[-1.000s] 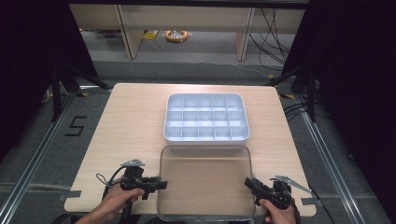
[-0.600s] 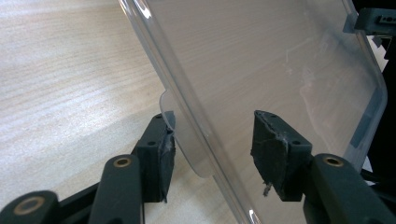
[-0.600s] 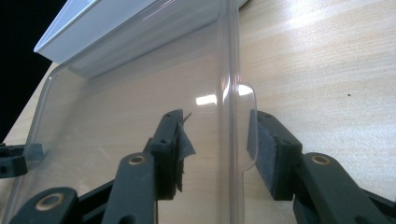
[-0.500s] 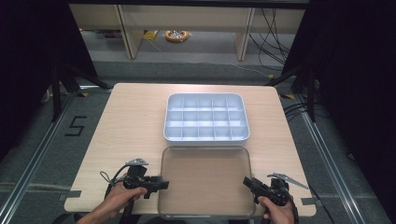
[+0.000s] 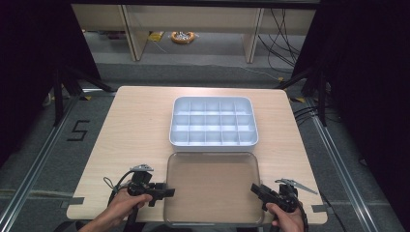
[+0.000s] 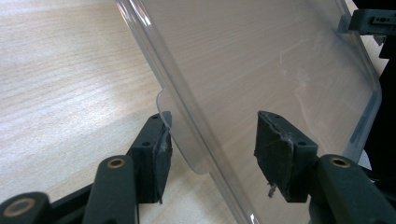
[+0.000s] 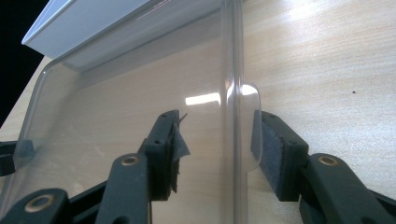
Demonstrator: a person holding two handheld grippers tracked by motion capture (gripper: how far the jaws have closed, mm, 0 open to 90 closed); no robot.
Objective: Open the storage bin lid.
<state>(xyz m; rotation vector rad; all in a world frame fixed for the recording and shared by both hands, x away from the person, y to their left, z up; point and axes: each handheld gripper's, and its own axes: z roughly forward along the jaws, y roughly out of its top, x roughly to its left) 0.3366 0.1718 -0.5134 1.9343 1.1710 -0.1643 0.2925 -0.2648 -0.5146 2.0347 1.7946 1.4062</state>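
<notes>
A clear plastic lid (image 5: 212,186) lies flat on the table's near half, just in front of a white compartment tray (image 5: 212,123). My left gripper (image 5: 167,192) sits at the lid's left edge, open, its jaws on either side of the rim and its small clear tab (image 6: 180,140). My right gripper (image 5: 255,189) is at the lid's right edge, open as well, straddling the rim and the tab (image 7: 250,126) there. The lid (image 6: 261,70) spreads out beyond the left gripper's jaws, and the tray's white wall (image 7: 79,23) shows past the lid (image 7: 121,102) in the right gripper view.
The wooden table (image 5: 130,130) has bare room left and right of the tray. The tray's several compartments hold nothing. Dark floor, cables and shelving legs lie beyond the far edge.
Both grippers have slid inward along the table toward the lid's side edges; their jaws now straddle the rim tabs. Lid and tray have not moved.
</notes>
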